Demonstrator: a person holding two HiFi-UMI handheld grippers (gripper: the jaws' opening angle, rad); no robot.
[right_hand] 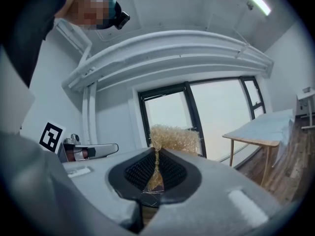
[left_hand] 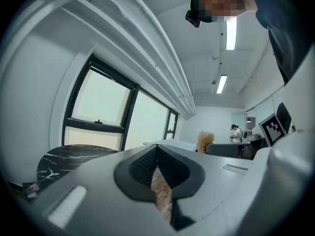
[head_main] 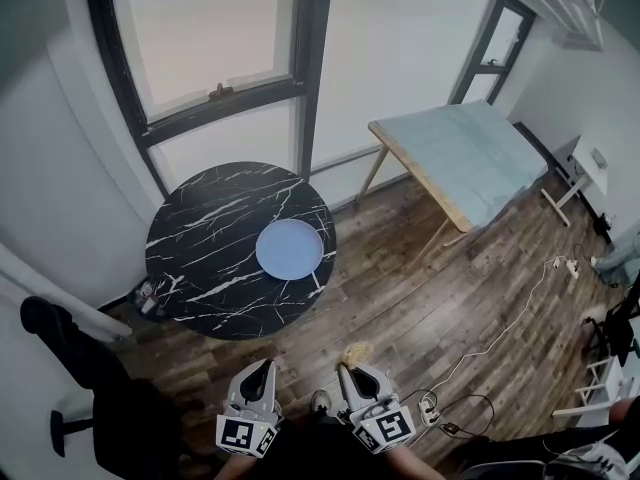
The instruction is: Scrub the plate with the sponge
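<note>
Right gripper is clamped on the sponge. The jaws pinch its lower edge, and most of the straw-coloured fibre block sticks out past the tips. Left gripper is fully closed with nothing in it. Both point level.

The pale blue plate lies flat on the black marble table. It's ahead of both grippers, well apart from them, roughly between their lines.

We read the sponge as light, soft and springy. It'll squash and could work loose under side load, so a deeper bite looks safer. The plate looks rigid and smooth, likely to skate on polished stone. We'd pin its near rim with the left tips while scrubbing.
</note>
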